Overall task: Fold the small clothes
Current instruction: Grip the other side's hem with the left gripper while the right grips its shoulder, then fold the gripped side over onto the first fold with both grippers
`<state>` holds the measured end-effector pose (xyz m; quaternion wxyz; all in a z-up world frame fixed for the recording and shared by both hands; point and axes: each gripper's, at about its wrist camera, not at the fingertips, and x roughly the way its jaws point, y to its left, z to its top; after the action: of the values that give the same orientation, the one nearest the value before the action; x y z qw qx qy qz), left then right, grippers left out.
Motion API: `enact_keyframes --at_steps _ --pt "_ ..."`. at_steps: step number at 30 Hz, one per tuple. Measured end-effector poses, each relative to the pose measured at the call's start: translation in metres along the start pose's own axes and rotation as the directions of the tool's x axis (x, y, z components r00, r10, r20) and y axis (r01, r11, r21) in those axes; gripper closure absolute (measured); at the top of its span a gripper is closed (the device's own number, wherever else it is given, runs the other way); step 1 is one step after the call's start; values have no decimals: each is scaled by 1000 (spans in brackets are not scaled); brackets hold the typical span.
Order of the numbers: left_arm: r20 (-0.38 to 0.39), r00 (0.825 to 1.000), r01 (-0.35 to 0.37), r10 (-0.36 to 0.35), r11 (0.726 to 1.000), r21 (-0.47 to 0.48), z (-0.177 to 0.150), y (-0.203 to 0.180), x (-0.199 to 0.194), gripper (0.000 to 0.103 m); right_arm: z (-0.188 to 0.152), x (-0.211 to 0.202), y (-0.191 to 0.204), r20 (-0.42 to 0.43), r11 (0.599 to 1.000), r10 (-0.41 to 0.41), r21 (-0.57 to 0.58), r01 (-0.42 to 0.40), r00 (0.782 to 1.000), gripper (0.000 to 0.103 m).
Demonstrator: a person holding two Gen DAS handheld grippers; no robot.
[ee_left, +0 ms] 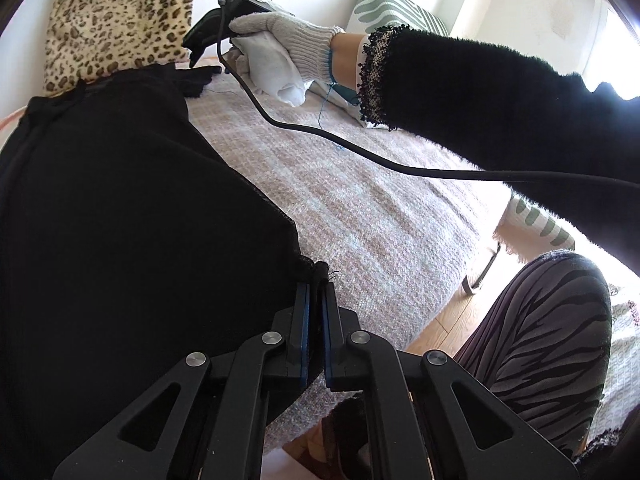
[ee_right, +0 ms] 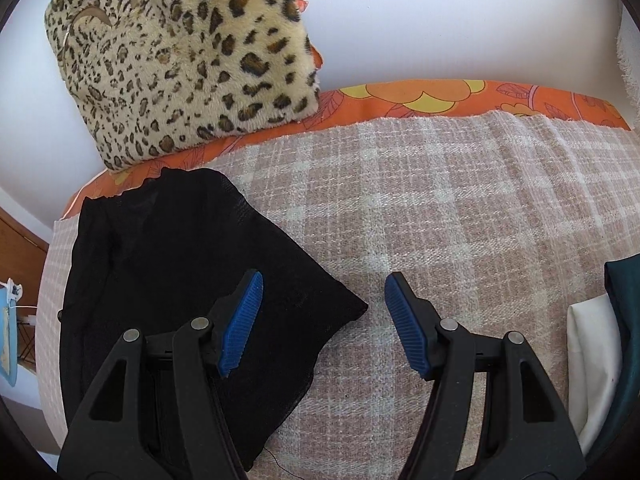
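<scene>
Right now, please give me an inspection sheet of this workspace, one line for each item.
Surface: plaid blanket over an orange floral sheet.
Job's things: black garment lying on the blanket.
Clutter: white cloth and dark teal item at the right edge.
Grippers: left gripper shut on the black garment's corner; right gripper open above the blanket.
Cables: black cable crossing the blanket.
Surroundings: leopard-print cushion, striped cushion, white wall.
</scene>
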<state>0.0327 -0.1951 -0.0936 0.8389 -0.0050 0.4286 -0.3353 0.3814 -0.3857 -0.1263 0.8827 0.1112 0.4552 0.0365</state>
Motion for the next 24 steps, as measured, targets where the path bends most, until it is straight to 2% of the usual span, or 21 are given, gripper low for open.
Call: enact_keyframes --at_steps 2,3,5,6,7,8,12,17,24 --pt "6 1000 6 -6 1000 -11 0 1 0 99 -1 2 2 7 1000 -13 -5 13 1000 37" --pt "9 1000 9 -9 1000 -17 1 1 -1 99 -1 2 5 11 1000 -21 -16 21 1000 42" --pt "18 1000 13 -12 1000 -29 2 2 -2 99 -2 3 12 14 997 -52 -50 53 999 62" --pt "25 1000 15 -14 999 -36 2 4 -2 100 -1 3 15 7 997 -53 -60 54 999 86" --pt "30 999 17 -16 999 -42 3 5 -3 100 -1 4 16 -8 998 -30 -60 29 1000 97" --pt "35 999 21 -19 999 -49 3 6 -4 100 -1 3 18 -11 998 -17 -59 16 1000 97" --pt "52 998 42 -38 996 -73 3 10 -10 100 10 -14 37 47 989 -74 -126 79 996 99" --pt "66 997 53 -47 995 -84 1 11 -15 100 35 -38 53 106 981 -105 -152 121 989 99" --pt "88 994 83 -72 988 -130 -1 18 -23 100 42 -33 67 68 969 -168 -171 178 983 99"
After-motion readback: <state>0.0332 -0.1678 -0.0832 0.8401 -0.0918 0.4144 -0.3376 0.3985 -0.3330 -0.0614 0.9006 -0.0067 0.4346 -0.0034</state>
